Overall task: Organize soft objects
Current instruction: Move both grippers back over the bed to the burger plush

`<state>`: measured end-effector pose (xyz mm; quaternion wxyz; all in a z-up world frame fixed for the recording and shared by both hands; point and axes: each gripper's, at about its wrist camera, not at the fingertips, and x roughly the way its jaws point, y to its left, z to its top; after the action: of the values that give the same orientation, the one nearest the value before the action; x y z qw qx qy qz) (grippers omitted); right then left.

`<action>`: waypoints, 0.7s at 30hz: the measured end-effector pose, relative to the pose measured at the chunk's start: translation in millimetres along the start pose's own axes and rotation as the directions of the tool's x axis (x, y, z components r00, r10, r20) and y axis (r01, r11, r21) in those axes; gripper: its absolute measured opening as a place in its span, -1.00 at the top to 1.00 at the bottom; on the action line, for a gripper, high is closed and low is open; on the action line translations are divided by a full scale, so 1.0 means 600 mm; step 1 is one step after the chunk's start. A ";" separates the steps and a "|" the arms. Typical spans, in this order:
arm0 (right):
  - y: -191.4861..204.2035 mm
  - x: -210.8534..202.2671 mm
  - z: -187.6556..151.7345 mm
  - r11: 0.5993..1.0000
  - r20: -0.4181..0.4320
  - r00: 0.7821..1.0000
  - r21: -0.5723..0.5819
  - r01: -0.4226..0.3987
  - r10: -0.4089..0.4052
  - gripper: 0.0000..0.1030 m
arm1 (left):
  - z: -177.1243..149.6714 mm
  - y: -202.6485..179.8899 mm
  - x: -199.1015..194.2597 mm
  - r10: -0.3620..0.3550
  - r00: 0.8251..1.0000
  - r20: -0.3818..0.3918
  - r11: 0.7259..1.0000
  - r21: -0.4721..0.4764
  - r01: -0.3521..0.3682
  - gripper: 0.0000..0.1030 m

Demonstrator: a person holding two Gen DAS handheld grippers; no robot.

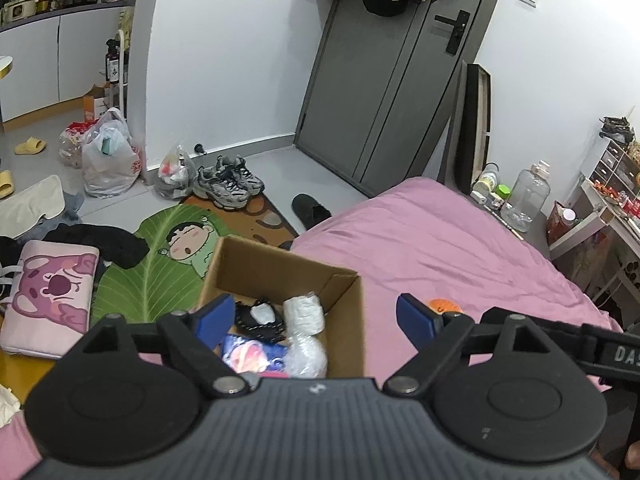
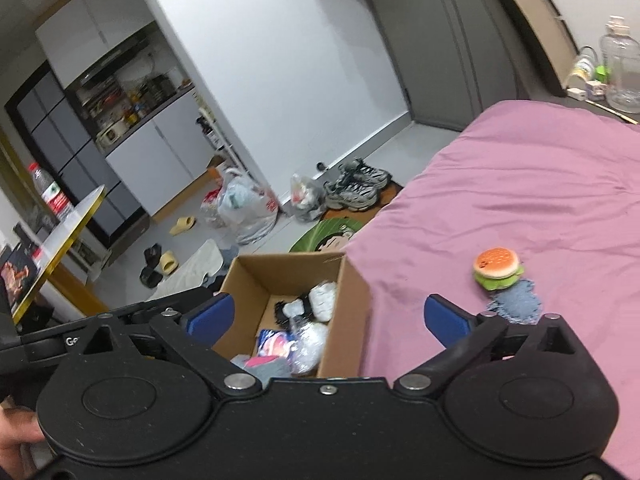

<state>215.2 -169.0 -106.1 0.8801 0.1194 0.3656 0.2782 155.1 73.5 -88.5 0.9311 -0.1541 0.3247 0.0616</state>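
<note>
A brown cardboard box point(image 1: 348, 312) sits on the edge of the pink bed point(image 1: 440, 240) and holds several soft items: a white roll point(image 1: 304, 312), a black-and-white piece point(image 1: 260, 320), a blue-pink item point(image 1: 248, 354) and a clear bubble-wrapped bundle point(image 1: 308, 358). My left gripper point(image 1: 316, 320) is open and empty above the box. My right gripper point(image 2: 328, 318) is open and empty, also over the box point(image 2: 352, 320). A plush hamburger point(image 2: 497, 269) lies on the bed point(image 2: 520, 184) to the right, beside a blue denim patch point(image 2: 516, 302); its orange top shows in the left wrist view point(image 1: 442, 305).
On the floor left of the bed lie a green cartoon rug point(image 1: 160, 264), a pink cushion point(image 1: 52, 296), black clothes point(image 1: 104, 244), sneakers point(image 1: 230, 182), plastic bags point(image 1: 110, 156) and slippers point(image 2: 160, 266). A grey door point(image 1: 380, 92) stands behind. A bedside shelf holds a clear jug point(image 1: 526, 196).
</note>
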 end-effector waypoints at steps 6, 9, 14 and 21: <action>-0.032 0.006 0.007 0.998 0.004 0.998 0.019 0.067 -0.067 -1.00 | 0.004 -0.021 0.017 0.002 1.000 0.000 1.000 -0.008 -0.002 -0.76; -0.047 0.005 0.010 0.996 0.015 0.996 0.028 0.086 -0.086 -1.00 | 0.004 -0.033 0.028 0.015 1.000 -0.008 1.000 -0.007 -0.015 -0.76; -0.077 0.005 0.008 0.994 0.015 0.995 0.047 0.102 -0.103 -1.00 | 0.006 -0.053 0.042 0.017 1.000 -0.015 1.000 0.013 -0.016 -0.76; -0.116 0.008 0.009 0.992 0.012 0.994 0.063 0.112 -0.113 -1.00 | 0.005 -0.076 0.062 0.026 0.999 -0.024 1.000 0.003 -0.026 -0.76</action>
<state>249.6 -222.9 -133.9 0.8931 0.1279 0.3734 0.2157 195.5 32.0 -98.4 0.9264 -0.1494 0.3380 0.0716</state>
